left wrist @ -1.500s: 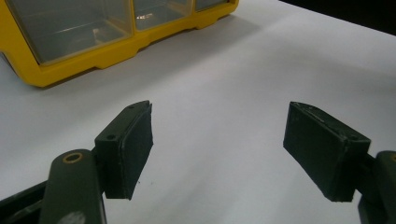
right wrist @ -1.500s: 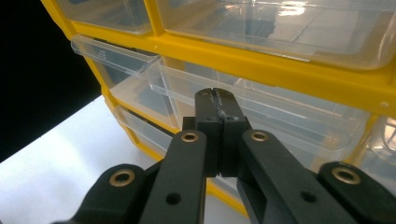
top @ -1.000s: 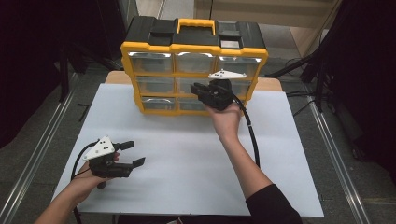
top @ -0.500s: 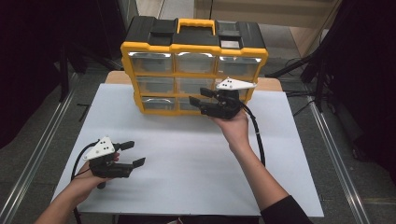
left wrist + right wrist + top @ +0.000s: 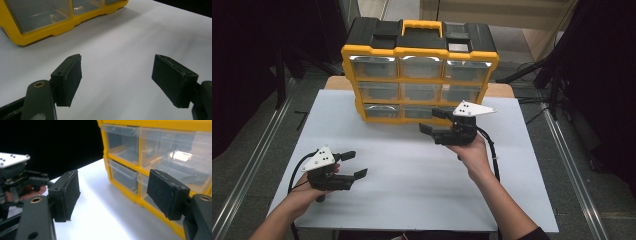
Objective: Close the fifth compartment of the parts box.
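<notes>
Left hand-held gripper (image 5: 351, 164): held low at the near left of the bench (image 5: 412, 185), jaws wide apart, nothing between them. In the left gripper view its two black pads (image 5: 68, 80) stand over bare white surface, clear of any object. A black cable trails from it toward the near edge, and a grey three-cornered plate sits on top.

Yellow organiser case (image 5: 419, 72): stands upright at the far centre of the bench, black top with a yellow handle, three rows of three clear drawers facing the near side. All drawers appear pushed in. Contents cannot be made out through the clear fronts.

Right hand-held gripper (image 5: 436, 121): held just in front of the bottom row of drawers, right of centre, pointing left across the case front. Its jaws have just been opening and now stand wide, with nothing between them. In the right gripper view the pads (image 5: 66, 195) frame the lower drawers (image 5: 125, 178), near but not touching them. The left hand-held gripper shows farther off at that view's left edge
</notes>
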Demonstrator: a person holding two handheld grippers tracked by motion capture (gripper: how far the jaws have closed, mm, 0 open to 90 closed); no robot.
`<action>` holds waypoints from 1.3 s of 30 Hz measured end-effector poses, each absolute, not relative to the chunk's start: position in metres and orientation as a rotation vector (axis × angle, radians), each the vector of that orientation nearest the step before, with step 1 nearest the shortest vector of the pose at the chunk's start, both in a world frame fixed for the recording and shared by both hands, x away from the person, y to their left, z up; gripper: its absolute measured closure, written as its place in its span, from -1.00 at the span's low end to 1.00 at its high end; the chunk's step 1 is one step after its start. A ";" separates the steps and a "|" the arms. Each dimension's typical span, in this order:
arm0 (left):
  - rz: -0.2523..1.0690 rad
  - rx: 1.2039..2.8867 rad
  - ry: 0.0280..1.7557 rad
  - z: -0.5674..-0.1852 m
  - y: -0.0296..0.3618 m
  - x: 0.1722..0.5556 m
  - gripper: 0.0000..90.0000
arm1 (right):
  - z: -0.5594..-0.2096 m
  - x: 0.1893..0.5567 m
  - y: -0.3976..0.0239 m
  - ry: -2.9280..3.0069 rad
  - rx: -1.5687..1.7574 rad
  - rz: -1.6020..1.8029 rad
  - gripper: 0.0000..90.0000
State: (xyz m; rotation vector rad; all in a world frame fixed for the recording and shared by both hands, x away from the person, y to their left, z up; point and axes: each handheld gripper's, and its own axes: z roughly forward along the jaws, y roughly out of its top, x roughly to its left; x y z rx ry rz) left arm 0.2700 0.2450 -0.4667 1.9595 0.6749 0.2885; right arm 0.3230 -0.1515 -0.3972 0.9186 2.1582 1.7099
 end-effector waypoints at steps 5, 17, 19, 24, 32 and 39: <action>0.290 1.954 0.680 -0.466 0.246 0.271 -0.46 | -0.408 0.309 -0.162 2.164 0.877 1.720 -0.42; 0.294 1.943 0.686 -0.466 0.247 0.270 -0.47 | -0.434 0.278 -0.187 2.201 0.848 1.679 -0.43; 0.296 1.947 0.686 -0.465 0.247 0.271 -0.46 | -0.438 0.273 -0.191 2.207 0.853 1.669 -0.44; 0.296 1.948 0.687 -0.465 0.246 0.270 -0.46 | -0.447 0.262 -0.202 2.216 0.863 1.651 -0.44; 0.300 1.943 0.689 -0.465 0.247 0.270 -0.46 | -0.462 0.249 -0.217 2.231 0.910 1.652 -0.44; 0.301 1.940 0.691 -0.465 0.249 0.271 -0.47 | -0.472 0.235 -0.230 2.228 0.881 1.673 -0.48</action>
